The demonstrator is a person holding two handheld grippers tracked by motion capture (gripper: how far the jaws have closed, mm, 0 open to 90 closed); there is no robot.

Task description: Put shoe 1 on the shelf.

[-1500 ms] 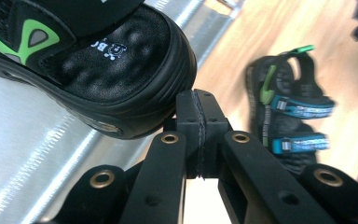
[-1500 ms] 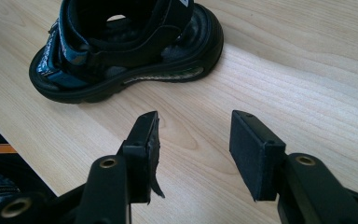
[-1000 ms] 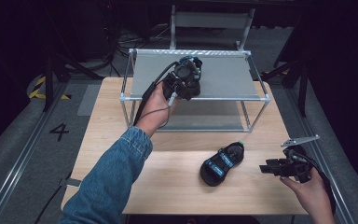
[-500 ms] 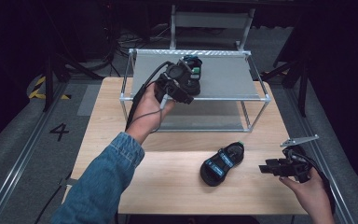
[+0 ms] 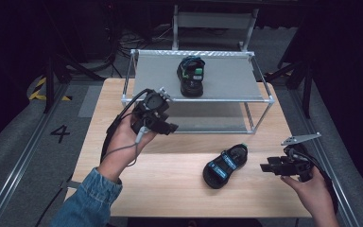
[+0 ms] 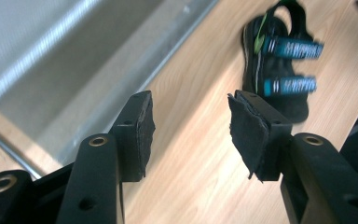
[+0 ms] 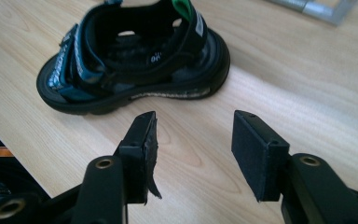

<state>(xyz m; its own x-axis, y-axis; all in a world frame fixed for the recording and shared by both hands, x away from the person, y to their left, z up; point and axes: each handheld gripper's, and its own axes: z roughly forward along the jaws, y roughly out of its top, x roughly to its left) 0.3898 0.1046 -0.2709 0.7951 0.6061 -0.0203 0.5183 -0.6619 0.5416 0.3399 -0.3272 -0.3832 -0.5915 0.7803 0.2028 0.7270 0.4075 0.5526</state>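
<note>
One black sandal with teal straps [image 5: 191,75] stands on the top shelf of the metal rack [image 5: 217,100]. Its mate [image 5: 225,165] lies on the wooden table [image 5: 165,189], also seen as the sandal [image 6: 279,70] and the sandal [image 7: 135,60]. My left gripper [image 5: 171,127] hangs in front of the rack's left part. Its jaws have just been opening and hold nothing; the left gripper [image 6: 191,130] looks over bare wood. My right gripper [image 5: 266,166] rests just right of the table sandal. The right gripper [image 7: 193,149] has opened slightly wider, with nothing between its jaws.
The rack's lower shelf [image 6: 74,70] runs past the left gripper. The table's right edge [image 5: 307,189] lies under the right hand. Dark floor with a rail and a painted 4 [image 5: 60,133] lies to the left. A metal frame [image 5: 212,21] stands behind the rack.
The left gripper let go of the sandal on the top shelf, opened, and drew back toward the near left. The sandal stays on the shelf. The right hand has kept still.
</note>
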